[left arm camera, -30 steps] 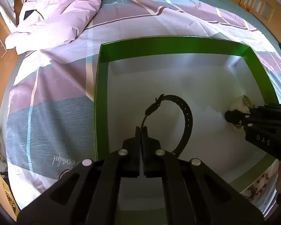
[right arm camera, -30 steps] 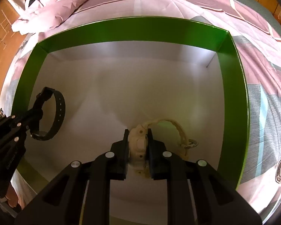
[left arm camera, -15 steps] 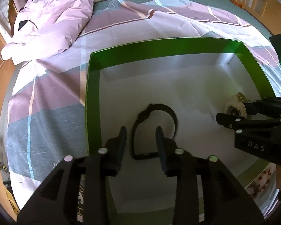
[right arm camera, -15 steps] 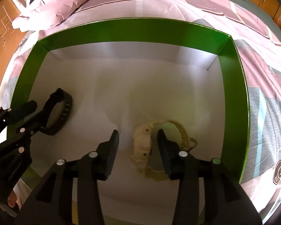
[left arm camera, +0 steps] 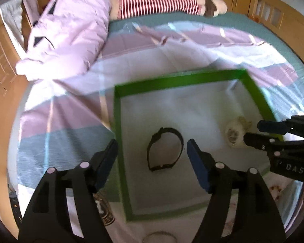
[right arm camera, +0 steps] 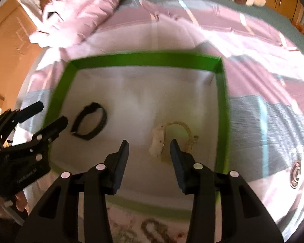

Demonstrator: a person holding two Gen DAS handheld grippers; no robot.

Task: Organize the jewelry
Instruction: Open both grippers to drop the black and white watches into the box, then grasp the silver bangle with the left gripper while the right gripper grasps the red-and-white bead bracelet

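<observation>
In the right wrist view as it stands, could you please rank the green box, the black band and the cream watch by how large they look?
1. green box, by far the largest: it holds both others.
2 and 3. black band and cream watch look about alike; the watch lies nearer the camera, so I would not rank them.

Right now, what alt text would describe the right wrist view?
A green box on a bed holds a cream watch and a black band, both lying free. The right gripper hangs open above the watch; the left gripper is open at left.
</observation>
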